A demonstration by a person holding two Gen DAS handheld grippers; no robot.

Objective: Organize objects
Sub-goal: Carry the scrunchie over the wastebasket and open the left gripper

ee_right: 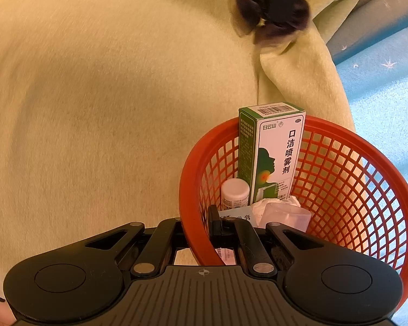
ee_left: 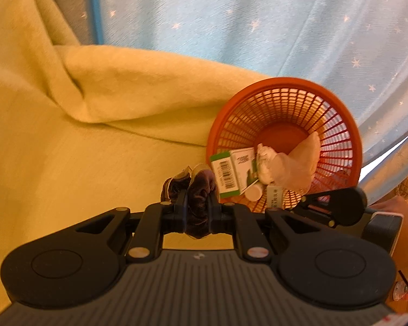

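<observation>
We hold a dark scrunchie (ee_left: 200, 203) clamped between the closed jaws of the left gripper (ee_left: 198, 209), above the yellow blanket (ee_left: 95, 135) just beside the basket (ee_right: 340, 163). The right gripper (ee_right: 201, 233) is closed on the basket rim. The soft scrunchie could slip out or miss the rim. The basket holds a box (ee_right: 272, 157), a small bottle (ee_right: 235, 193) and crumpled wrapping (ee_right: 285, 213).

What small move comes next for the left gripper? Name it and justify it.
Probably carry it over the red basket and release. The left gripper is shut on the dark scrunchie, outside the rim, while the right gripper clamps the basket's near wall, steadying it.
</observation>
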